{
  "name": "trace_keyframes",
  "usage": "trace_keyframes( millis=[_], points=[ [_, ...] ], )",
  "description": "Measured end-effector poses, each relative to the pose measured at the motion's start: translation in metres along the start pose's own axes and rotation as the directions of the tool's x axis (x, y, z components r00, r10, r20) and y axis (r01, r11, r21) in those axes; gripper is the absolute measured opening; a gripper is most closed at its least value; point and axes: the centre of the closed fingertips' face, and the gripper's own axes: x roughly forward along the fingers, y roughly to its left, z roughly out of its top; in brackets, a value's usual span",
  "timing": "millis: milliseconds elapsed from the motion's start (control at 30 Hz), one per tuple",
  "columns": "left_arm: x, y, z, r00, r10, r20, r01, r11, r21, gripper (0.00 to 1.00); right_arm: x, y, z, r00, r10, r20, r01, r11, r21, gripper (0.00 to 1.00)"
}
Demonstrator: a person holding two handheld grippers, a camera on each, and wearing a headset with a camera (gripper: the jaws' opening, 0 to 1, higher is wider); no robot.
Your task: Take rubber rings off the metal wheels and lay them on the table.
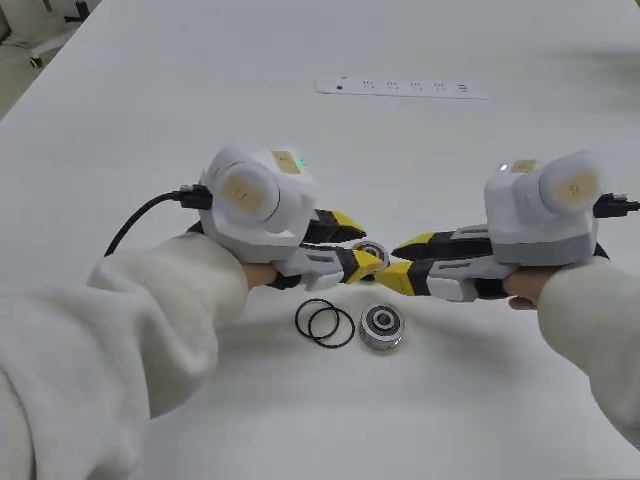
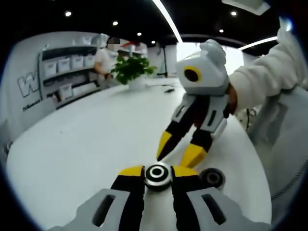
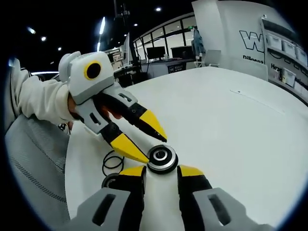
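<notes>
My left gripper (image 2: pixel 158 172) is clenched on a metal wheel (image 2: pixel 158 175). In the left gripper view its two black jaws, capped in yellow, press the rim from either side at the bottom centre of the frame. The wheel is a small round disc with a bright steel edge, a dark band and a pale hub inside. It is held up above the table (image 1: pixel 470 400).

My right gripper (image 1: pixel 393 262) faces it from the right half of the head view with its jaws parted. Its wedge-shaped yellow tips sit right at the wheel, and I cannot tell whether they touch it.

Just below the grippers, at the lower centre of the head view, two thin black rubber rings (image 1: pixel 325 323) lie flat and overlapping on the matte white tabletop. A second wheel (image 1: pixel 382 326) lies flat just beside them on their right, a shiny metal ring around a dark centre.

A glossy black cable (image 1: pixel 140 220) curves out from the back of the left gripper's smooth white housing towards the left of the frame. Fleecy cream sleeves (image 1: pixel 110 340) cover both lower corners. A flat white power strip (image 1: pixel 400 88) lies well apart at the upper centre.
</notes>
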Motion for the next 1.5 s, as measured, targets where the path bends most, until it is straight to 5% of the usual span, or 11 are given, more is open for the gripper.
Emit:
trace_keyframes(
  millis=[167,200,500,967,1167,1200,1333,1500],
  points=[
    [0.003,0.004,-0.013,0.9981,0.028,-0.055,-0.028,1.000,-0.006,0.16,0.002,-0.001,-0.003,0.9999,-0.010,-0.007,0.010,1.000,-0.001,0.22],
    [0.004,0.000,-0.012,0.9990,0.014,-0.043,-0.015,0.999,-0.038,0.16,0.003,-0.001,-0.003,0.9999,-0.012,-0.008,0.012,1.000,-0.002,0.21],
    [0.006,0.004,-0.012,0.9988,0.028,-0.041,-0.029,0.999,-0.030,0.14,0.005,-0.003,-0.008,0.9992,-0.033,-0.021,0.033,0.999,0.000,0.18],
    [0.002,0.000,-0.013,0.9985,0.023,-0.050,-0.025,0.999,-0.036,0.14,0.003,0.003,-0.009,0.9977,-0.001,-0.068,-0.007,0.993,-0.119,0.12],
    [0.001,0.000,-0.015,0.9982,0.024,-0.055,-0.026,0.999,-0.034,0.14,0.002,0.001,-0.012,0.9959,-0.024,-0.088,0.007,0.984,-0.180,0.00],
    [0.001,-0.001,-0.014,0.9985,0.017,-0.053,-0.019,0.999,-0.032,0.14,0.003,-0.002,-0.009,0.9966,-0.031,-0.076,0.014,0.977,-0.212,0.00],
    [0.000,-0.001,-0.015,0.9987,0.014,-0.049,-0.014,1.000,-0.008,0.14,0.000,0.007,-0.015,0.9936,-0.003,-0.113,-0.015,0.988,-0.153,0.01],
    [0.000,-0.001,-0.015,0.9991,0.012,-0.040,-0.012,1.000,-0.013,0.14,0.003,0.015,-0.012,0.9977,0.013,-0.066,-0.021,0.993,-0.114,0.19]
  ],
)
